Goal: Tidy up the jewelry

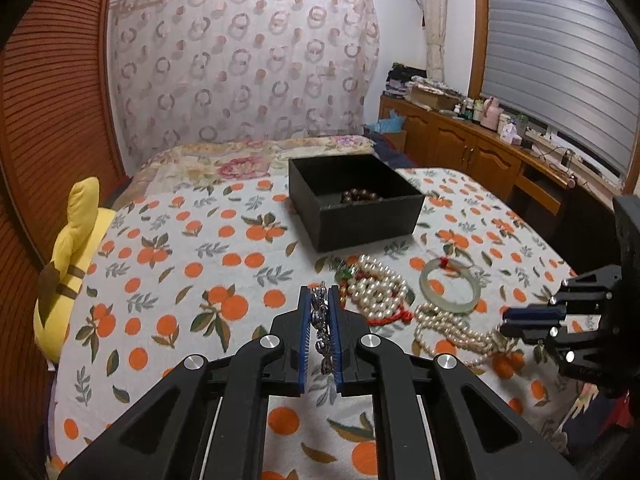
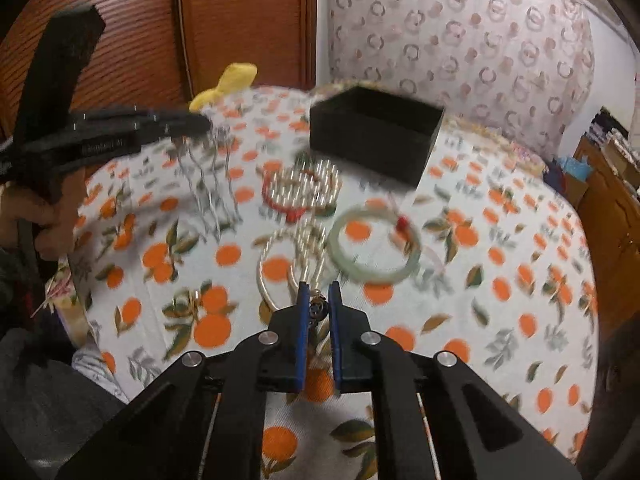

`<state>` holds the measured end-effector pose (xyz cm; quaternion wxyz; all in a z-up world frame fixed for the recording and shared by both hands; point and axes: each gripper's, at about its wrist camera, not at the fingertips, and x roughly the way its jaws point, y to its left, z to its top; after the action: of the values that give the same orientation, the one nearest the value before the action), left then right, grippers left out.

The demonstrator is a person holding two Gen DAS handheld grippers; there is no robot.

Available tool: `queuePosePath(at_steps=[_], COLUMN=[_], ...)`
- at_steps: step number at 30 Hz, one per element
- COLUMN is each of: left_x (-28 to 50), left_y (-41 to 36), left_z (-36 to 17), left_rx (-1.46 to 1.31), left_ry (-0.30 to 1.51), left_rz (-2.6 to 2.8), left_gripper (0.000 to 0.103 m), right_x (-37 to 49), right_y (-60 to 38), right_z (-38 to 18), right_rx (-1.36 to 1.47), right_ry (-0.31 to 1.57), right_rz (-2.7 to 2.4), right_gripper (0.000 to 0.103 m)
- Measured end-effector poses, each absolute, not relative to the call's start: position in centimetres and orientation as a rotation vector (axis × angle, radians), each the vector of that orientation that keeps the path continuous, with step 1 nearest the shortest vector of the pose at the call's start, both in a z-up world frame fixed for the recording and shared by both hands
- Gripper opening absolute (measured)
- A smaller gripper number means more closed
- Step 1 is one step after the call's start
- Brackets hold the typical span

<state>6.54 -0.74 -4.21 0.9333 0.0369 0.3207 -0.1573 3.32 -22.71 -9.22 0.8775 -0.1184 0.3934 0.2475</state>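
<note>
My left gripper point(image 1: 321, 294) is shut on a silver chain point(image 1: 320, 320); in the right wrist view point(image 2: 202, 123) the chain point(image 2: 208, 184) hangs from it above the cloth. My right gripper point(image 2: 319, 292) is shut on a small dark bead piece point(image 2: 317, 309) at the end of a pearl strand point(image 2: 298, 246). It also shows in the left wrist view point(image 1: 505, 319). A black open box point(image 1: 352, 200) holds a dark bead bracelet point(image 1: 360, 196). A pearl pile point(image 1: 378, 292) and a green jade bangle point(image 1: 450, 292) lie in front of the box.
The jewelry lies on an orange-print cloth point(image 1: 180, 280) over a bed. A yellow plush toy point(image 1: 72, 248) sits at the left edge. A wooden cabinet point(image 1: 460, 140) with clutter stands at the right, and a wooden slatted wall point(image 1: 48, 120) at the left.
</note>
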Motion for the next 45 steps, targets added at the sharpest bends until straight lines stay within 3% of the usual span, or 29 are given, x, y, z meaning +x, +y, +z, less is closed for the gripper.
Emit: queuePosePath(at_steps=[17, 36, 45], left_x=[7.9, 15.3, 20.5], left_y=[-0.7, -2.6, -2.4], left_z=[-0.1, 3.3, 2.3], left_rx=[0.016, 0.009, -0.024], left_ry=[0.556, 0.503, 0.554], left_rz=[-0.339, -0.340, -0.339], left_gripper=[0.008, 0.008, 0.008], right_x=[6.2, 11.9, 19.3], right_y=[-22.9, -23.5, -22.9], right_z=[0.6, 12.6, 12.7], right_rx=[-0.266, -0.297, -0.306], right_ry=[0.595, 0.354, 0.381], right_rz=[0.501, 0.458, 0.463], right_gripper=[0.011, 0.010, 0.011])
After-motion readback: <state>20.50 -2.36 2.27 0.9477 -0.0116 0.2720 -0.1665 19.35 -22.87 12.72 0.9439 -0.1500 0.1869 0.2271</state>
